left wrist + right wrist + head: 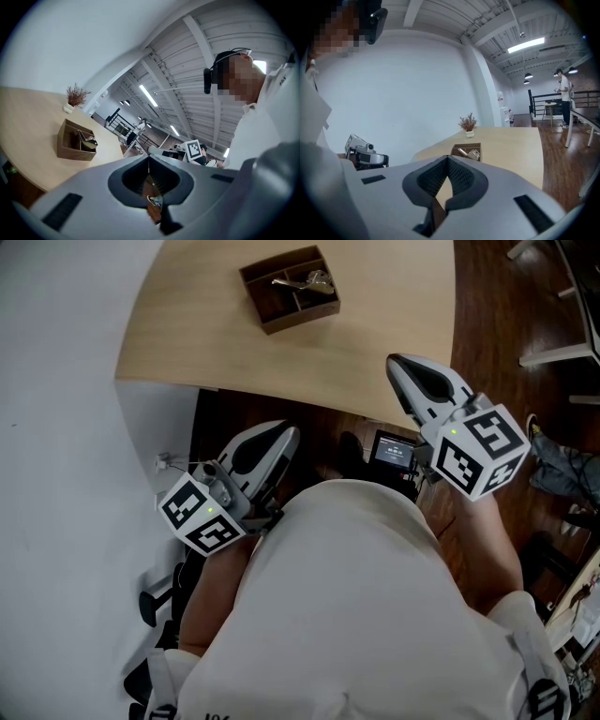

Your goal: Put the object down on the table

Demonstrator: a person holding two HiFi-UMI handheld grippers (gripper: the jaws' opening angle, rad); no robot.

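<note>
Both grippers are held near the person's body, short of the table [206, 324]. The left gripper [289, 434] has its jaws together with nothing between them, and so does the right gripper [397, 363], which is raised over the table's near edge. The object [305, 281], a metallic piece, lies in a far compartment of the brown box [300, 319] on the table, well apart from both grippers.

Wooden box [289, 289] shared by all views

closed left gripper [149, 159], box [70, 150] beyond
</note>
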